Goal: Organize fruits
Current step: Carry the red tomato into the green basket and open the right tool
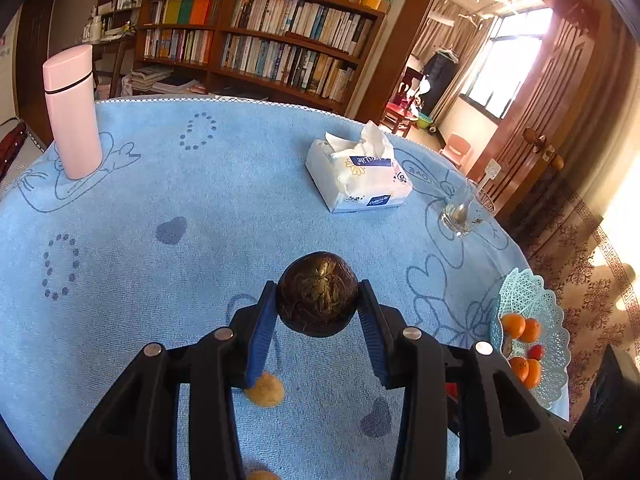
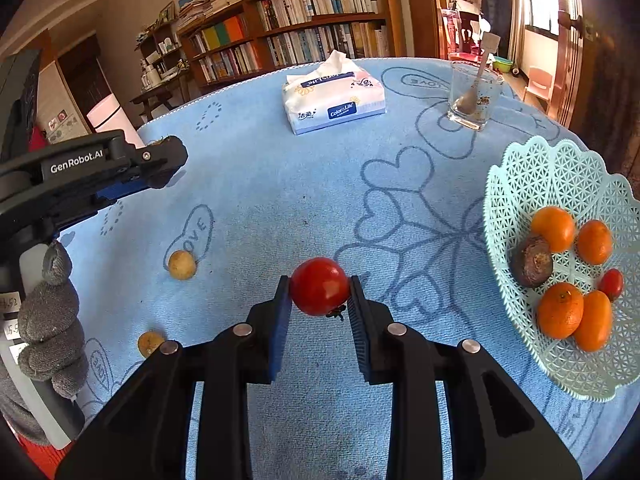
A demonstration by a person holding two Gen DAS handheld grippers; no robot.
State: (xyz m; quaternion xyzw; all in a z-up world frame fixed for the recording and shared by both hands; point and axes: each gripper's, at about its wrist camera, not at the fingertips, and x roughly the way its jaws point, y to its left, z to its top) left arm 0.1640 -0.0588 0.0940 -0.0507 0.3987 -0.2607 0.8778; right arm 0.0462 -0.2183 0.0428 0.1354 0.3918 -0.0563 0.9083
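Tissues (image 2: 334,98) and glass (image 2: 474,96) (spoon inside) stand beyond basket (image 2: 520,168).

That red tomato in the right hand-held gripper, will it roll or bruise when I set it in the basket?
The tomato looks round and smooth, so it will probably roll. Its skin seems thin; release gently. The basket slopes inward toward the oranges, which should likely stop it.

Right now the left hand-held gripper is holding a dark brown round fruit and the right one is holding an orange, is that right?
Not quite. The right wrist view shows the right hand-held gripper clamping a red tomato, not an orange. The left hand-held gripper does hold the dark brown round fruit.
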